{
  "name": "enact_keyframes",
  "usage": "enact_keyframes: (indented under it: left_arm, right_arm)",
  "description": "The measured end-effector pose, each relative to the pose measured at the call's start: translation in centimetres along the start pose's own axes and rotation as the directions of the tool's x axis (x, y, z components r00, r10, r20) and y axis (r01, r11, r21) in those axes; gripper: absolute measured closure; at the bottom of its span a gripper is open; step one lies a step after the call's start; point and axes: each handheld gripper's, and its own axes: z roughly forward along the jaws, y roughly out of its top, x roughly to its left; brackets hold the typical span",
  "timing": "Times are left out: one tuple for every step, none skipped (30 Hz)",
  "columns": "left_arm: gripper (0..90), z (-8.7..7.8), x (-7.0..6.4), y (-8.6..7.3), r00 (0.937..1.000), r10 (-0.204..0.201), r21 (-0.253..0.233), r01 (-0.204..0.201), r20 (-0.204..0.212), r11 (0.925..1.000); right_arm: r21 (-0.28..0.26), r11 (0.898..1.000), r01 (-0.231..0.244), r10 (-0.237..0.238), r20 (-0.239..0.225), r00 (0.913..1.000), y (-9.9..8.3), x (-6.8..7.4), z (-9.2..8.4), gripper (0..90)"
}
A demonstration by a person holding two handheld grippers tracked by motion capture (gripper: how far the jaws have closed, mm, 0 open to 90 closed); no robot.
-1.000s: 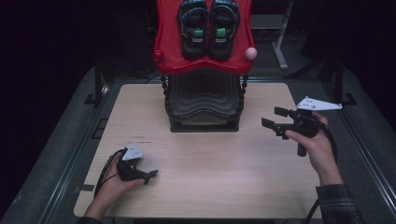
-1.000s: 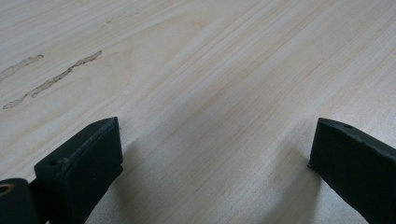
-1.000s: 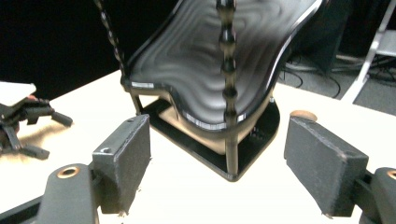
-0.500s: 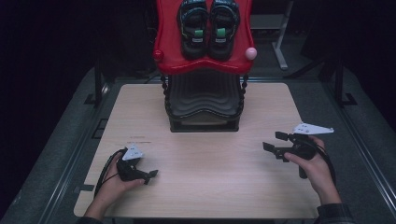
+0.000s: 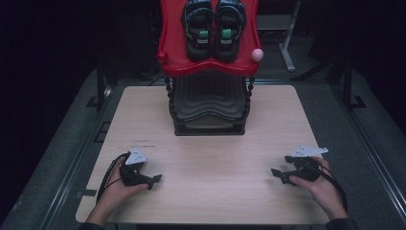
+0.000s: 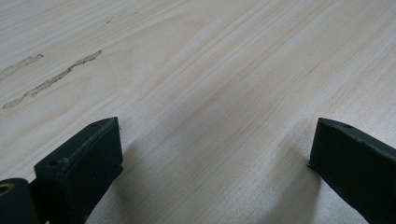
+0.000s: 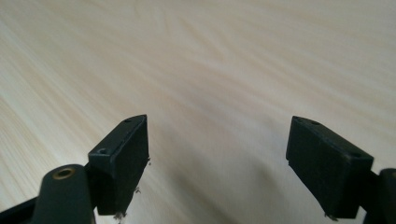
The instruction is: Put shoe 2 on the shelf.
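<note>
A pair of black sandals (image 5: 214, 26) with green tabs lies on the red top shelf (image 5: 172, 62) of a rack at the table's far middle. My left gripper (image 5: 155, 181) rests low at the table's front left, held by a hand, its jaws wide apart over bare wood (image 6: 210, 116). At the front right my right gripper (image 5: 277, 175) sits just above the tabletop, held by the other hand, jaws also apart with only wood grain (image 7: 215, 93) between them. Both grippers are open and hold nothing.
The rack's black ribbed lower tier (image 5: 208, 103) stands under the red shelf. A light wooden tabletop (image 5: 215, 158) lies between the two hands. Pale scuff marks (image 6: 51, 79) streak the wood near the left gripper. Dark floor and metal frames surround the table.
My right hand has come down and toward the front right edge of the table, jaws still apart. The left hand has stayed put.
</note>
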Motion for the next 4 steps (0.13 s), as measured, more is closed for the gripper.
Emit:
enact_keyframes:
  left_arm:
    - [1.4, 0.00, 0.00, 0.00, 1.0000, 0.000, 0.000, 0.000, 0.000, 1.0000]
    - [1.4, 0.00, -0.01, -0.01, 1.0000, -0.001, 0.000, 0.001, -0.001, 1.0000]
    - [1.4, 0.00, 0.00, -0.01, 1.0000, 0.000, 0.000, 0.000, 0.000, 1.0000]
    - [1.4, 0.00, -0.01, -0.01, 1.0000, 0.000, 0.000, 0.000, 0.000, 1.0000]
  right_arm:
    - [0.017, 1.000, 0.006, -0.007, 0.007, 1.0000, -0.29, 0.05, 0.00, 20.3]
    - [0.022, 1.000, 0.007, -0.007, 0.008, 0.9999, -0.51, 0.09, 0.00, 20.0]
    - [0.025, 1.000, 0.007, -0.007, 0.008, 0.9999, -0.66, 0.10, -0.02, 19.6]
    - [0.031, 0.999, 0.007, -0.008, 0.010, 0.9999, -0.90, 0.11, -0.08, 19.4]
